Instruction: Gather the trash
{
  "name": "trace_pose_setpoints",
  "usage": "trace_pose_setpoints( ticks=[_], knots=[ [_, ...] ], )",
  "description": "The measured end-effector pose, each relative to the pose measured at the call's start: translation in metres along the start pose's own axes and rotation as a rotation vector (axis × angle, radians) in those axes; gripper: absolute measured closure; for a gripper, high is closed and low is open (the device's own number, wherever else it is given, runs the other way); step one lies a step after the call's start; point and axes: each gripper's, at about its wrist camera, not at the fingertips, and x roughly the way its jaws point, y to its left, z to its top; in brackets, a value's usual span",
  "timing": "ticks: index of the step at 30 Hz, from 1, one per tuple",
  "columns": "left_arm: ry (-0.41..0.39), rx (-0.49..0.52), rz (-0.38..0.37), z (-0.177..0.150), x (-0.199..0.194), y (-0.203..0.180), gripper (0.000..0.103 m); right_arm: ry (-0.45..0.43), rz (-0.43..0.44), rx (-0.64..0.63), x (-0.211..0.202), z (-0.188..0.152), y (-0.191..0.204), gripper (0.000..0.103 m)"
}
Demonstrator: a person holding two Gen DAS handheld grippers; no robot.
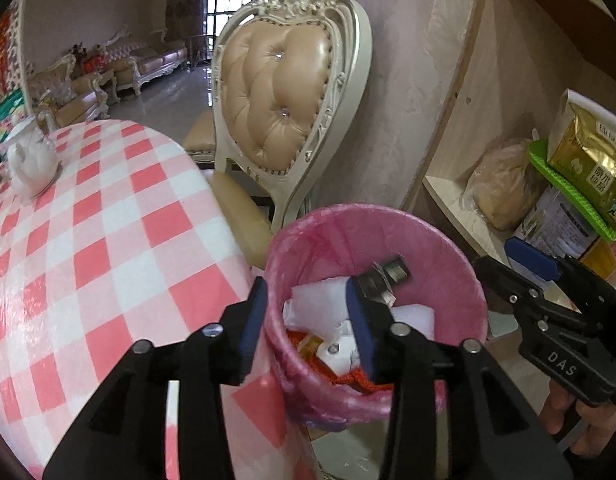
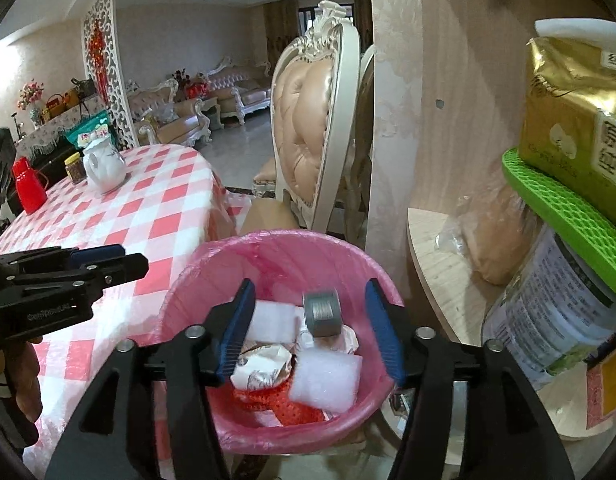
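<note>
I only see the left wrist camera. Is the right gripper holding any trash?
Observer: No. The right gripper is open, its pads touch nothing, and it points into the pink bin.
Operator: What's near the white jug on the table?
Observer: A jar with a yellow lid stands right beside it.
Operator: Anything else?
Observer: A red jug, further left in the right wrist view.
</note>
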Motion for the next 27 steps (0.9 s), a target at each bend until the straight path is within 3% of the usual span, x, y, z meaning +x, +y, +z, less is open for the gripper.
trace_pose_setpoints(
  ticks=[10,19,27],
  knots=[
    [-0.024,-0.036,0.001,-0.04,-0.036,-0.011,0.039,-0.012,0.039,-0.03,-0.027,-0.019,0.005,0.034],
    [-0.013,-0.044,-0.012,-0.062,-0.047,-0.031,0.026,0.005,0.028,-0.025,-0.047,-0.04,-0.013,0.025],
    [-0.008,-0.053,-0.022,-0.072,-0.049,-0.041,0.023,0.013,0.034,-0.037,-0.055,-0.049,-0.024,0.02]
  ],
)
